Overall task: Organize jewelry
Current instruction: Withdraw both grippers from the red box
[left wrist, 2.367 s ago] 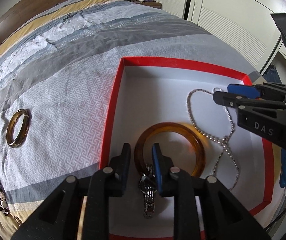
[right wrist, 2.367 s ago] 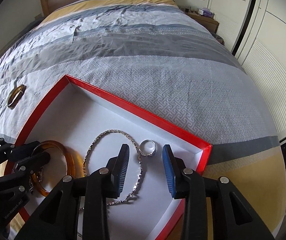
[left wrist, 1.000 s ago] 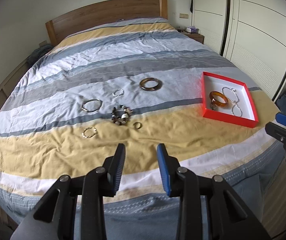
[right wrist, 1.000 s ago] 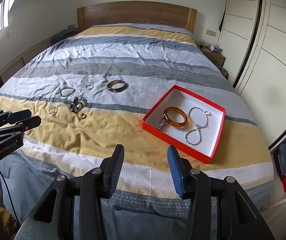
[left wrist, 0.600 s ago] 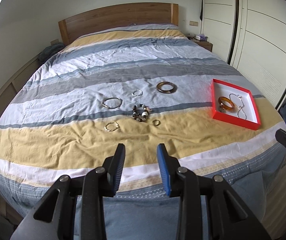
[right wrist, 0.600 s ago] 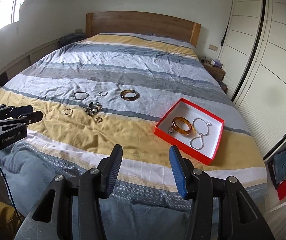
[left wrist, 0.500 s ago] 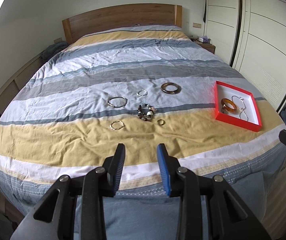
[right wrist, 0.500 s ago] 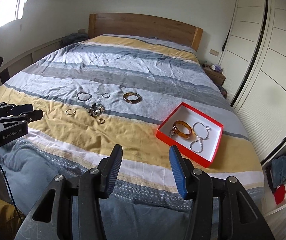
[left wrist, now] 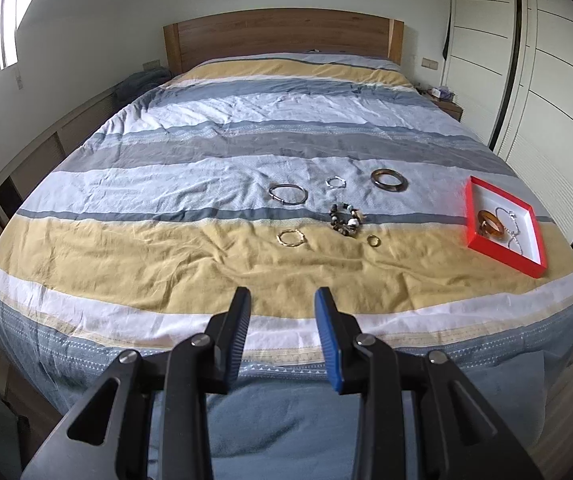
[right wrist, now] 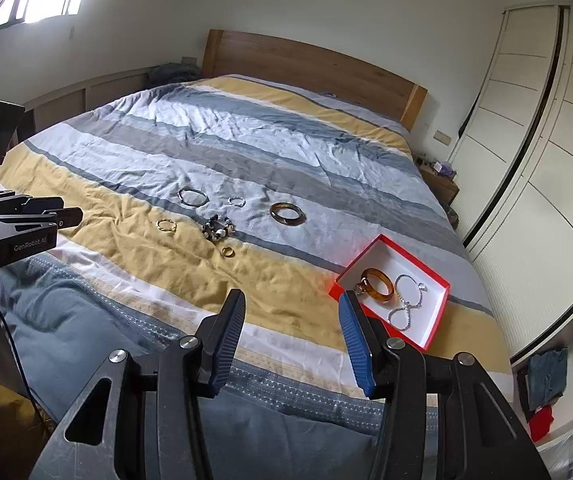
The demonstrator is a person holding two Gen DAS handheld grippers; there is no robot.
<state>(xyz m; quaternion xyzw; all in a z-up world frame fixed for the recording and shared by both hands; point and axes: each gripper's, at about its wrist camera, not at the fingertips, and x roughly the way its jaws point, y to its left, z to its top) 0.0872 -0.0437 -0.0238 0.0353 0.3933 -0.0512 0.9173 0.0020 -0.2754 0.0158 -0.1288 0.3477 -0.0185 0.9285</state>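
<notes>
At the right of the left wrist frame, a red box (left wrist: 471, 216) on the striped bed (left wrist: 166, 248) holds an amber bangle (left wrist: 490, 222) and a silver chain (left wrist: 512, 232). Both the left gripper (left wrist: 282, 308) and the right gripper (right wrist: 291, 312) stand apart, gripping nothing. Loose bracelets and rings (left wrist: 344, 222) lie mid-frame; white wardrobe doors (left wrist: 546, 80) stand at right.

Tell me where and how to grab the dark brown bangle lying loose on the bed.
Grip the dark brown bangle across its band, probably best at the near arc, one finger inside the hoop and one outside. It lies flat on the bedspread, so come from above with the fingers angled steeply down. It lies apart from the other pieces, so nothing crowds that arc. Both grippers are empty; the right gripper looks nearer.
</notes>
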